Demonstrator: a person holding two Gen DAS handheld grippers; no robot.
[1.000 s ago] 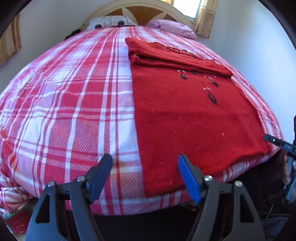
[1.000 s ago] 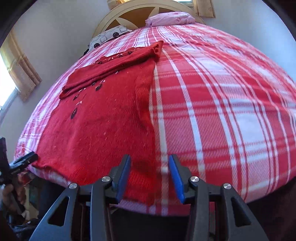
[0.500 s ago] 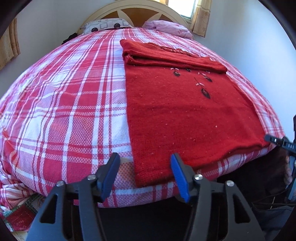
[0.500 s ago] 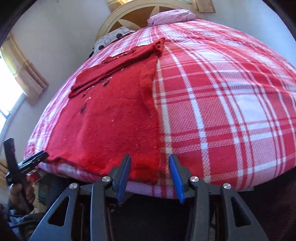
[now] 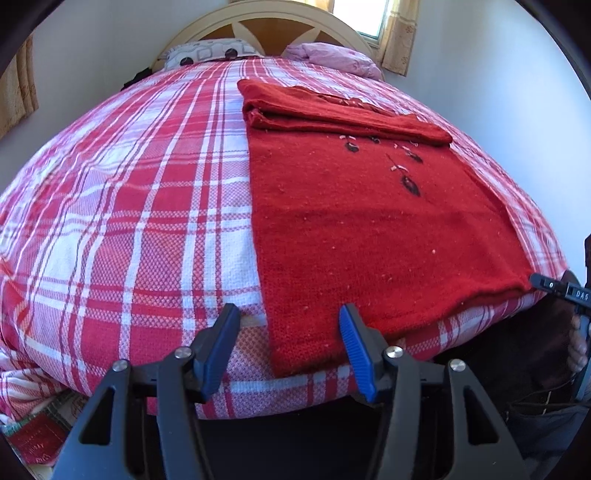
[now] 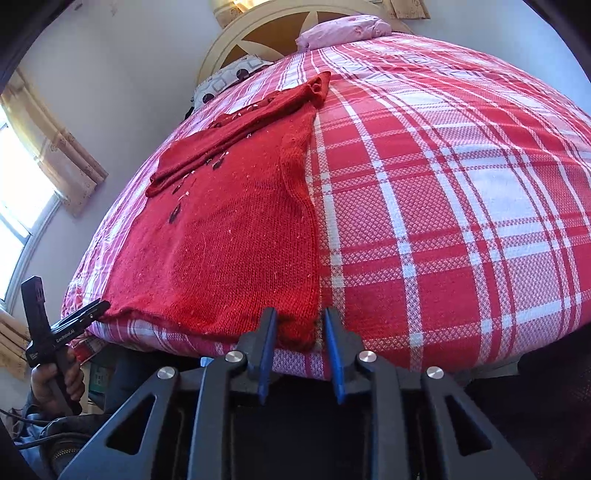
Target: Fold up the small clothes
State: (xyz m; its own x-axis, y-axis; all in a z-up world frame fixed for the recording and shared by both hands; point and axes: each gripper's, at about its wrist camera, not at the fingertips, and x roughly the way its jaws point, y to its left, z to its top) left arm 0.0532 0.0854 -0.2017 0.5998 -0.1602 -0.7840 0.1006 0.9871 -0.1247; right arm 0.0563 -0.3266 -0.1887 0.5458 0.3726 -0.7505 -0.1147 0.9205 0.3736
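In the left wrist view, the left gripper (image 5: 290, 345) fills the bottom middle of the frame, its blue-padded fingers standing well apart. The near left corner of the red sweater (image 5: 369, 221) hangs over the bed edge in the gap between them, but neither pad presses on the knit; the right-hand pad sits just over the hem and the left-hand pad hangs over the red and white plaid bedspread (image 5: 129, 221).

In the right wrist view, the right gripper (image 6: 299, 345) sits at the bottom centre with its jaws closing, the gap now narrow. The sweater's other near corner lies between the pads at the bed edge, and the pads are not seen pressing on it.

The sweater lies flat on the bedspread, its hem along the near edge of the bed, its sleeves folded across its top toward the headboard (image 5: 295, 22). Dark leaf-shaped embroidery marks the chest.

At the far right of the left view, the tip of the other gripper reaches the sweater's right corner, bearing white letters that read "DAS" before the frame cuts them off. At the lower left of the right view, a hand (image 6: 55, 384) holds the other gripper's handle, on which small white print appears to read "GenRobot.AI". A pink pillow (image 6: 343, 31) and a patterned pillow (image 6: 229, 79) rest by the headboard.
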